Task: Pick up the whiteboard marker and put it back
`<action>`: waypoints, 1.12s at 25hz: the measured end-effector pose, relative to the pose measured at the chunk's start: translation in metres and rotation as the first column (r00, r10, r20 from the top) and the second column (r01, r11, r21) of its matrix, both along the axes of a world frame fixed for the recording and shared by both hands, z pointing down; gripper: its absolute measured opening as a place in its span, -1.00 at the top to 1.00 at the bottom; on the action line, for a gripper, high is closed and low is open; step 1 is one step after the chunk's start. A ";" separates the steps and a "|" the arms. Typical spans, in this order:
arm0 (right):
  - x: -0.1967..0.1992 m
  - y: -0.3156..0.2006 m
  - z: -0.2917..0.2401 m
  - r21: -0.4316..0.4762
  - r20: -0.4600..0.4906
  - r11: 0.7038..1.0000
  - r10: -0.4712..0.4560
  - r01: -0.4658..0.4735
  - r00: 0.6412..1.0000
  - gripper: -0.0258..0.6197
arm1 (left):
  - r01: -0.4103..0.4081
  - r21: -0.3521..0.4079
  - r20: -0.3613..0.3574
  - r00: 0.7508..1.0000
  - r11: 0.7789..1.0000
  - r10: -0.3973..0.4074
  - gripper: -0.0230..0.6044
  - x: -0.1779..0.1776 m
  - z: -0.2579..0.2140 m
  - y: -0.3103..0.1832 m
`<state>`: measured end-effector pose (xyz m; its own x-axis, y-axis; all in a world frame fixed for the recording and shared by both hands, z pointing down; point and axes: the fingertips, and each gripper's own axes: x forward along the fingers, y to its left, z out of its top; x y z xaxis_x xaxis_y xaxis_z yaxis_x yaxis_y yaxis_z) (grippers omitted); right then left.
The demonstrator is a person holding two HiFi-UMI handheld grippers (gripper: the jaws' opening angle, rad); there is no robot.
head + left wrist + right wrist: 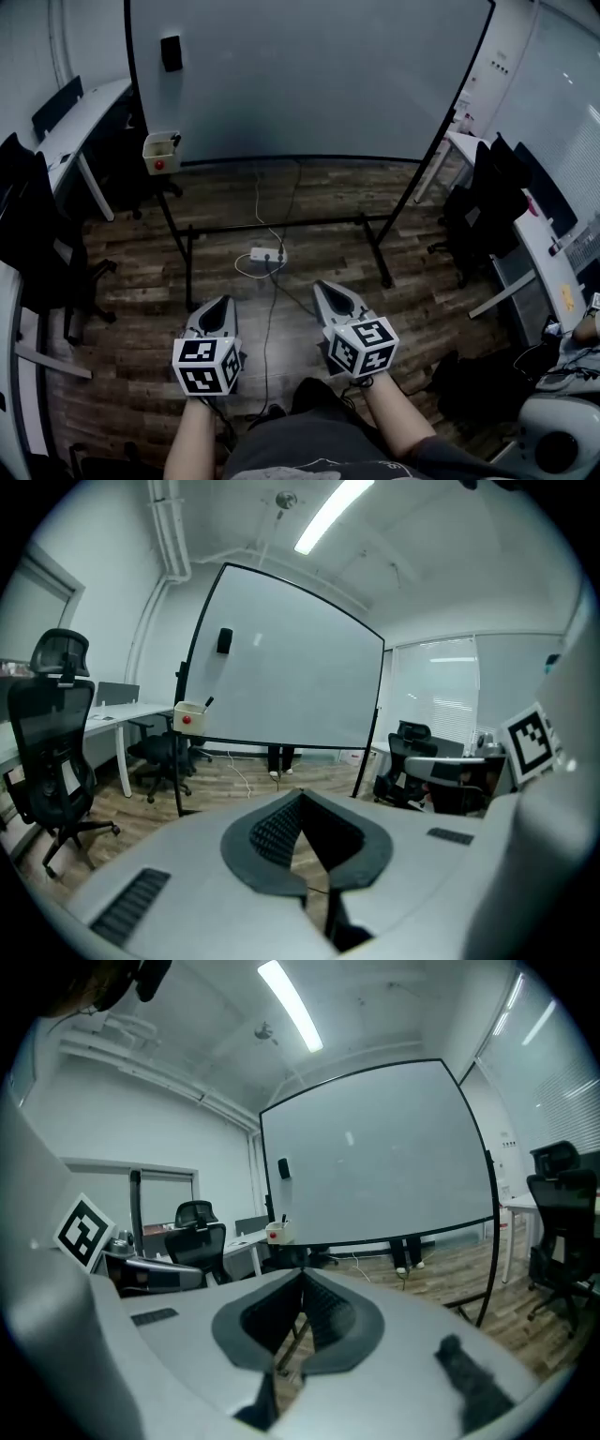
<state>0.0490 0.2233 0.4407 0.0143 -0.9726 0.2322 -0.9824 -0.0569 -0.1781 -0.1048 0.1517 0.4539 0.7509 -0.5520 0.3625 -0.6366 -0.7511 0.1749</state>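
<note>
Okay: left hand-held gripper [223, 302] and right hand-held gripper [324, 287] both closed, empty.
Jaw tips meet on each, nothing between them, both over the wood floor [122, 281]. Whiteboard marker [175, 141]: dark, sticking up tilted out of the beige holder box [157, 154] at the whiteboard [309, 75] lower-left corner, well apart from both.

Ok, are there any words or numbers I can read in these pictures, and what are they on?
No words or numbers can be read.
The white cube on the left claw and the white cube on the right claw: black square patterns, not letters.
A small white panel on the right wall: marks too small to read.
The large white whiteboard: blank.
</note>
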 end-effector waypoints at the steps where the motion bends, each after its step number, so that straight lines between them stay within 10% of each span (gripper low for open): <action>1: 0.000 0.000 -0.001 0.008 0.000 1.000 0.002 -0.002 1.000 0.85 | 0.005 -0.004 -0.008 1.000 1.000 -0.005 0.89 -0.001 0.000 -0.001; 28: 0.074 -0.185 0.007 0.035 0.088 0.973 -0.230 0.228 0.969 0.85 | 0.127 0.005 0.071 0.989 0.992 -0.127 0.89 0.066 0.001 -0.149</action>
